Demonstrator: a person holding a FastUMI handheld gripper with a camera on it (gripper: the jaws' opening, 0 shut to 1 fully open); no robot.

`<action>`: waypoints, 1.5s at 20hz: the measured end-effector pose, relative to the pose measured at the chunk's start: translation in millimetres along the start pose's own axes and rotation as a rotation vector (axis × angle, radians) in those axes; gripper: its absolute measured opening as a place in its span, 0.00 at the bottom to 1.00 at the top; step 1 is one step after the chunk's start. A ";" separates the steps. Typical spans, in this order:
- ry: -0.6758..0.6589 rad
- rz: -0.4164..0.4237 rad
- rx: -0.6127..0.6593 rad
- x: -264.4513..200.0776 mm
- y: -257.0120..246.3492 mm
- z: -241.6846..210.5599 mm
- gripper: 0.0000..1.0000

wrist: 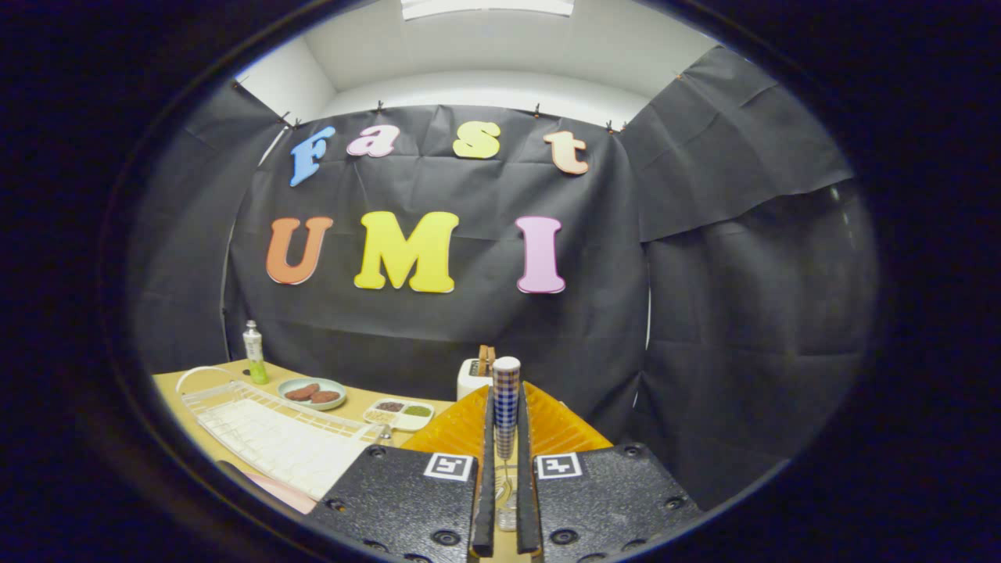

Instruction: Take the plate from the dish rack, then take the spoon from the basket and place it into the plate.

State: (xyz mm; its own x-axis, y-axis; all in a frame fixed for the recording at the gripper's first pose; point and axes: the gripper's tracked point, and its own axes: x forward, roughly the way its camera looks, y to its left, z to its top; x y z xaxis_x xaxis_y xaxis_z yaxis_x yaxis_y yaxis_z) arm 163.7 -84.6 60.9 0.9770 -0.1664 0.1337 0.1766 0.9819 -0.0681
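Aloft, tool (pixel 505 426) clamped on spoon (pixel 506 391), past table edge (pixel 176 383).

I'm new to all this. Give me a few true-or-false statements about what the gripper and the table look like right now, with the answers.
1. The gripper is shut on the spoon, gripping its checkered handle. True.
2. The spoon lies flat on the table. False: it stands upright between the fingers, handle end up.
3. A small blue-green dish beyond the white dish rack holds brown pieces of food. True.
4. The bottle at the table's far corner lies on its side. False: it stands upright.
5. A toaster stands just beyond the fingers, near the black cloth. True.
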 end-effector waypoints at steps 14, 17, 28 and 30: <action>0.120 0.350 -0.019 -121.2 222.7 -83.2 0.16; 0.140 0.359 -0.033 -124.3 246.7 -103.7 0.16; 0.178 0.302 -0.034 -120.1 228.6 -129.6 0.21; 0.170 0.280 -0.033 -122.9 214.9 -125.2 0.33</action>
State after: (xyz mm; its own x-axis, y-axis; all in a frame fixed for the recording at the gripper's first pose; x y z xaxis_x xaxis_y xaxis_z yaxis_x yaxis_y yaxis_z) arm 96.6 135.6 -94.0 0.9937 0.0942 -0.0612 -0.1006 0.9886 -0.1116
